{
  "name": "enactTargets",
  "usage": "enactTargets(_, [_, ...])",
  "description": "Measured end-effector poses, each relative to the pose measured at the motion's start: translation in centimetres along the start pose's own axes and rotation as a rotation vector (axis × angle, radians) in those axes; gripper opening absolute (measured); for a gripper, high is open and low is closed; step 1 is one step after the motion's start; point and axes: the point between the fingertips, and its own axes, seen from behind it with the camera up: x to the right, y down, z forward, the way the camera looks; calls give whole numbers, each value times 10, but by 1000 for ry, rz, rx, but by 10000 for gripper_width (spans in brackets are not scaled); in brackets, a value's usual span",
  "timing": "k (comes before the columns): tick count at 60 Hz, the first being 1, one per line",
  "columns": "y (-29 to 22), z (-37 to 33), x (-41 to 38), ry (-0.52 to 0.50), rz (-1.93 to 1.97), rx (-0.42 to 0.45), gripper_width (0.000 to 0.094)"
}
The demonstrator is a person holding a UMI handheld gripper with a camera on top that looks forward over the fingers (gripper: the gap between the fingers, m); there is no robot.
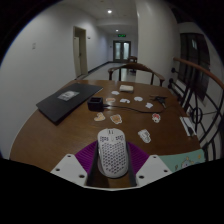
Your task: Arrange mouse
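Resting between the gripper [112, 172] fingers: one mouse [112, 153], white, rounded oval shell pierced with a honeycomb of small holes, its long axis pointing away along the fingers. Both purple pads [88, 158] lie against its flanks, so the gripper is closed on it and carries it just above the near edge of the tabletop [60, 135]. Gripper held level, fingers reaching forward over the surface.

Tabletop: brown wood grain, rounded outline, smooth finish.

Beyond the mouse: a second small white mouse-like item [144, 135], and several small pale cards or papers [117, 118] scattered flat, details too small to tell.

Further: a dark closed laptop [68, 102], flat and rectangular, with a small black box [96, 103] beside it.

Farthest: wooden chairs [133, 70] at the far rim, and a corridor with a doorway [120, 50].
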Motion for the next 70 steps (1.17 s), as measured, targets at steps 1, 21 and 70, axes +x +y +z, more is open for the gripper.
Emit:
enactTargets(1, [0,-1,0,-3,6,2,483])
enactTargets(21, [-73,-136,56,10,29,290,359])
enactTargets(70, [123,-206,202,109,12,1,849])
